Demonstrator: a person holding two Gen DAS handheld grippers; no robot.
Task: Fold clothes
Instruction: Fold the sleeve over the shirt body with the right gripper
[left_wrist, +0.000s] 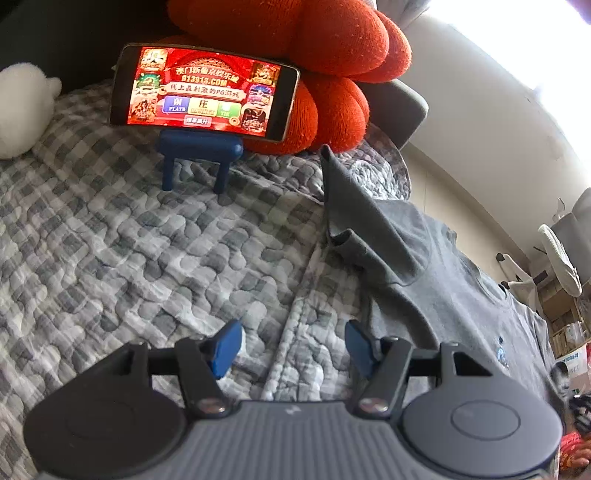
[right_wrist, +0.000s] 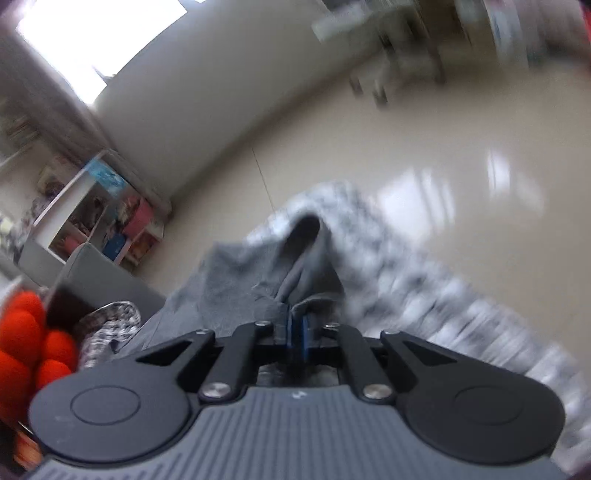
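Right wrist view: we are pinching grey shirt fabric in our closed right gripper, lifting it to fold. Our left gripper is hovering wide open, empty, shirt lying just right of it on the bed.

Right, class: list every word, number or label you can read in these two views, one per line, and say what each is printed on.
"913913.COM": on the phone screen, left wrist view.
"PG": within the Chinese line below it, same screen.
"PLAYE…": blue button, same screen; ending unclear.
Other Chinese lines and buttons on the screen: too blurred to read.
Small blue mark on the grey T-shirt: unreadable.
Boxes at the right edge: too small.
Right wrist view: motion-blurred, nothing legible.
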